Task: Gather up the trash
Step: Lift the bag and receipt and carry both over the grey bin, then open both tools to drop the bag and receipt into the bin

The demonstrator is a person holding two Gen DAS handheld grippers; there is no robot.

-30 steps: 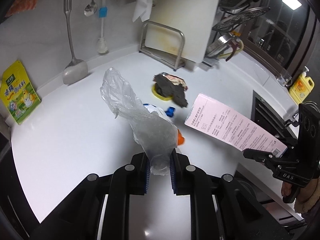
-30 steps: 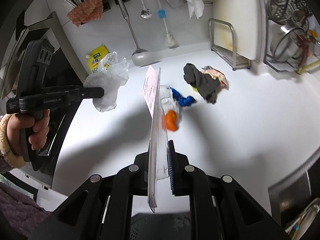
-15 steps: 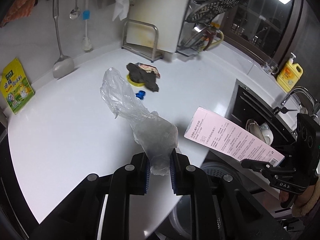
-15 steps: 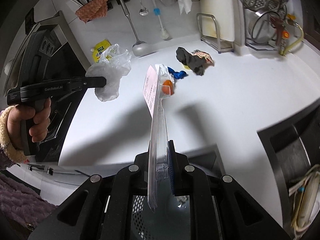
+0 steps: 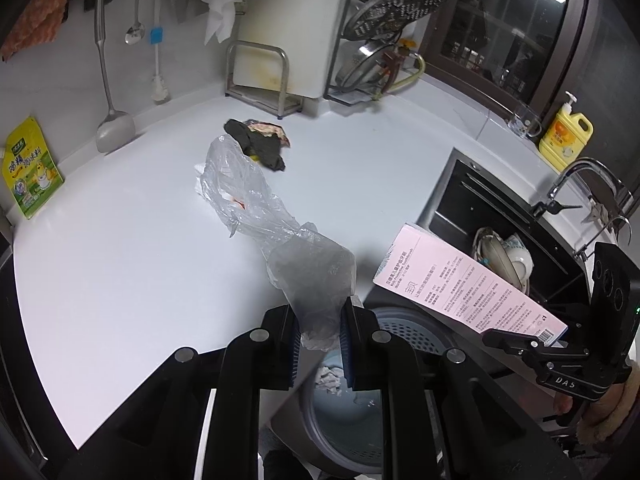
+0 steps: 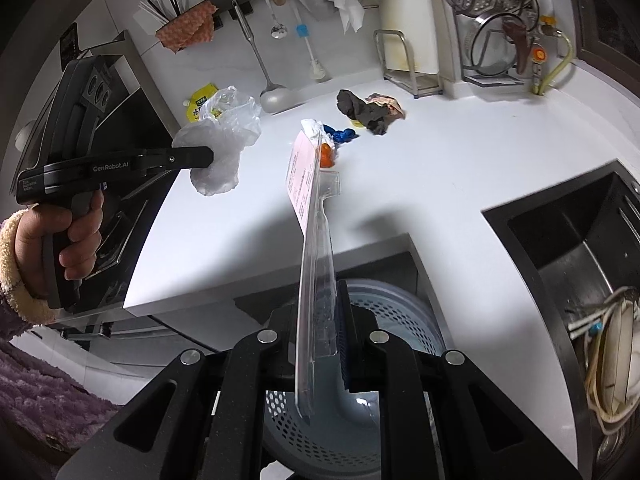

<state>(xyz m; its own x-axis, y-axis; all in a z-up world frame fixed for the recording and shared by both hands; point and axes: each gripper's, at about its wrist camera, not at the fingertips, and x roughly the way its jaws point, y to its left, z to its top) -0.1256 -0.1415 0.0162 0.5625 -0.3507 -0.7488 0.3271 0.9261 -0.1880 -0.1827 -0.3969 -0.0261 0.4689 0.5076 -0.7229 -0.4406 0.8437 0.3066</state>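
Note:
My left gripper [image 5: 319,328] is shut on a crumpled clear plastic bag [image 5: 256,216], which sticks out in front of it over the counter's front edge; the same bag [image 6: 224,136] shows in the right wrist view. My right gripper [image 6: 320,320] is shut on a flat pink card package [image 6: 310,216] with a clear blister, seen edge-on. That package [image 5: 464,284] hangs at the right in the left wrist view. Below both grippers stands a perforated grey-blue waste bin [image 6: 384,328], also the bin [image 5: 412,332], with scraps inside. A dark rag with crumpled wrappers [image 6: 368,110] and blue and orange scraps [image 6: 332,140] lie on the white counter [image 6: 440,160].
A black sink [image 6: 568,240] with dishes sits to the right, a faucet [image 5: 580,176] and a yellow soap bottle [image 5: 566,136] behind it. A yellow pouch [image 5: 28,168], hanging utensils, a cutting board rack [image 5: 260,76] and a dish rack line the back wall. A hand [image 6: 76,236] holds the left gripper.
Both grippers have drawn back from over the counter to its front edge, carrying the bag and the package. The bin has come into view beneath them.

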